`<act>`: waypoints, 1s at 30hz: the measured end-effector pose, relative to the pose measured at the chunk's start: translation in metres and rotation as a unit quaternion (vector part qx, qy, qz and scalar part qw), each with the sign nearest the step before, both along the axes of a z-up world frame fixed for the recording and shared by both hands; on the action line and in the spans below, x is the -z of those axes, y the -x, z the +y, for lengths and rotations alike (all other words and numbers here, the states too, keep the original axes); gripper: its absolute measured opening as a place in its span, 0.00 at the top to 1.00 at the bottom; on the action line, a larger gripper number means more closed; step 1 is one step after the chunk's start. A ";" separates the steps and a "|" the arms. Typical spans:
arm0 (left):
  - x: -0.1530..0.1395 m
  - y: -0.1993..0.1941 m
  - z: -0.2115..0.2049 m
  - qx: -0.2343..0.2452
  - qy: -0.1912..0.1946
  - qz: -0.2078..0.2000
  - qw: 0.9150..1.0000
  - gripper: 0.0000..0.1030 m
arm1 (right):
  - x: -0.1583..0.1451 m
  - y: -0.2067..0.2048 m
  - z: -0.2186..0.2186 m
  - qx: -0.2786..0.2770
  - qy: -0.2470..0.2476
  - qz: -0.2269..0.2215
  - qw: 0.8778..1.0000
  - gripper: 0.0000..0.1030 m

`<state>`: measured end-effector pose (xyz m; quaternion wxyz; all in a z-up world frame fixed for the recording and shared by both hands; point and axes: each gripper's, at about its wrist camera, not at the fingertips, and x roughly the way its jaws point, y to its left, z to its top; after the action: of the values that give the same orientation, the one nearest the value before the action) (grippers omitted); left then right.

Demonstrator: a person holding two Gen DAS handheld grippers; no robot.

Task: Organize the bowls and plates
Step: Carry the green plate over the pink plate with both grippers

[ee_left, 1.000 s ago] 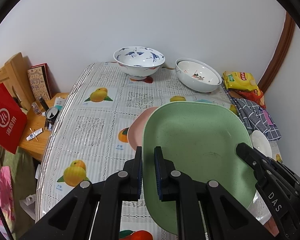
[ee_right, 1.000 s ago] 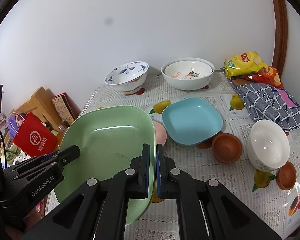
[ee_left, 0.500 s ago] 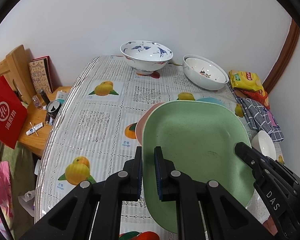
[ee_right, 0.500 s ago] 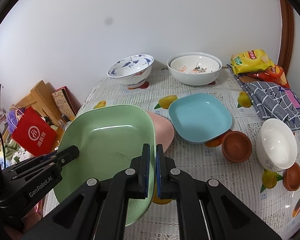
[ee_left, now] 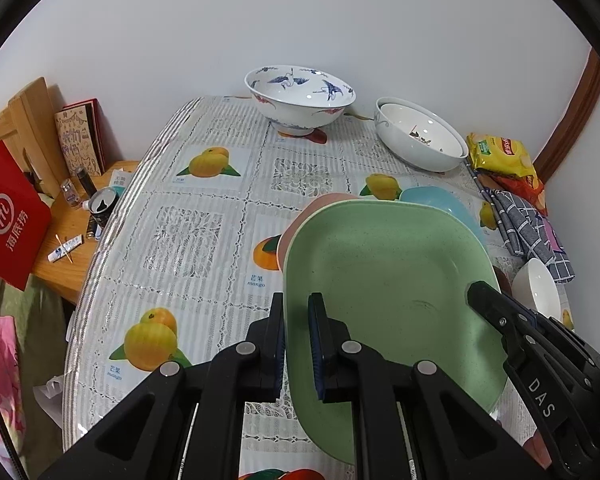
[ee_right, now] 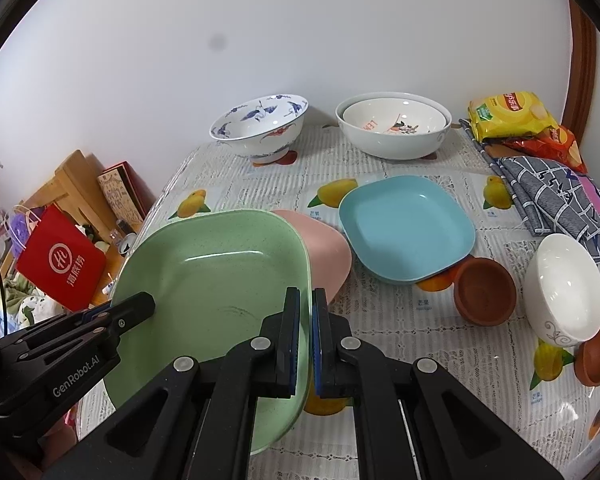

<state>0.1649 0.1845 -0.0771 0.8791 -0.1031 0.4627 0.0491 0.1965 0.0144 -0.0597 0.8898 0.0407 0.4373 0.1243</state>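
Note:
A large green plate (ee_left: 388,284) (ee_right: 216,276) is held above the table by both grippers. My left gripper (ee_left: 296,340) is shut on its left rim. My right gripper (ee_right: 305,336) is shut on its right rim. A pink plate (ee_right: 324,248) (ee_left: 320,208) lies partly under the green one. A blue plate (ee_right: 408,228) (ee_left: 432,196) lies to its right. A blue-patterned bowl (ee_right: 260,124) (ee_left: 300,98) and two nested white bowls (ee_right: 394,124) (ee_left: 420,136) stand at the back.
A white bowl (ee_right: 564,284), and two brown bowls (ee_right: 484,292) (ee_right: 592,356) sit at the right. Snack bags (ee_right: 508,114) and a checked cloth (ee_right: 556,196) lie at the far right. The table's left edge (ee_left: 100,248) drops to a cluttered wooden shelf with a red bag (ee_left: 8,212).
Both grippers have carried the green plate forward over the table, and the pink and blue plates and the back bowls now appear closer.

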 end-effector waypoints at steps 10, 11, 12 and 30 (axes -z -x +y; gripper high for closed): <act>0.017 -0.007 0.010 -0.011 0.003 0.020 1.000 0.89 | 0.017 -0.010 0.010 -0.010 0.005 0.018 1.000 0.94; 0.019 -0.007 0.011 -0.012 0.004 0.022 1.000 0.89 | 0.020 -0.011 0.011 -0.011 0.005 0.021 1.000 0.94; 0.021 -0.008 0.012 -0.013 0.004 0.024 1.000 0.89 | 0.022 -0.012 0.012 -0.012 0.005 0.024 1.000 0.95; 0.040 -0.023 0.028 -0.030 0.008 0.042 0.999 0.89 | 0.048 -0.036 0.030 -0.027 0.012 0.047 0.998 0.94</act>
<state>0.1883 0.2122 -0.1168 0.8560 -0.1217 0.4966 0.0765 0.2326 0.0445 -0.1075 0.8648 0.0241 0.4813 0.1411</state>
